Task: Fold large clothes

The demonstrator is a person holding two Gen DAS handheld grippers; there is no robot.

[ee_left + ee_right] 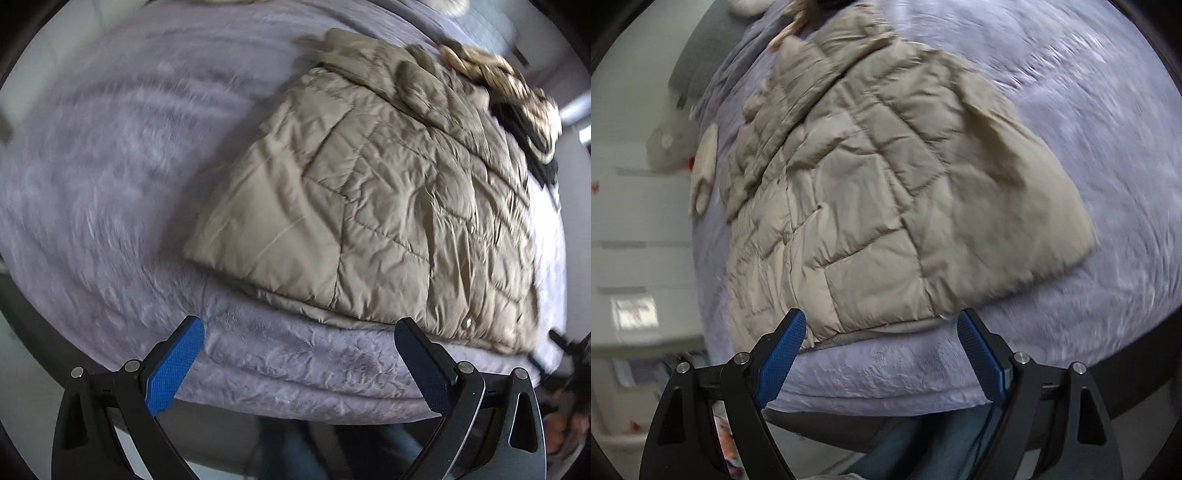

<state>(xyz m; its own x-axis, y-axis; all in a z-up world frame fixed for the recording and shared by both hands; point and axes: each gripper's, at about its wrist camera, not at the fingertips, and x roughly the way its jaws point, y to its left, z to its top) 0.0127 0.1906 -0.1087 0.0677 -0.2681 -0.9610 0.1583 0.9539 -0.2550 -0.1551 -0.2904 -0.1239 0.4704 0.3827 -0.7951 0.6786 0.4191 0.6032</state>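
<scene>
The big risk here was the padding: that beige quilted jacket [388, 192] looked puffy and slick, so a pinch taken too shallow at the hem could well have caught only the top layer and let the rest slide off, or dragged the whole jacket across the fluffy lilac blanket [295, 365] and rucked it up. A second worry was the sleeve bunched along the jacket's one side toward the collar; lifting the hem unevenly might have twisted it under the fold. The jacket lay spread on the bed, hem toward the near edge, collar at the far end, with a fur-trimmed dark piece [517, 92] just past it. The left hand-held gripper [299, 362] hung above the near edge of the bed, tipped steeply down, its jaws wide and empty, clear of the hem. The right hand-held gripper [882, 347] sat over the hem's corner, angled down less steeply, jaws also wide, gripping nothing.
</scene>
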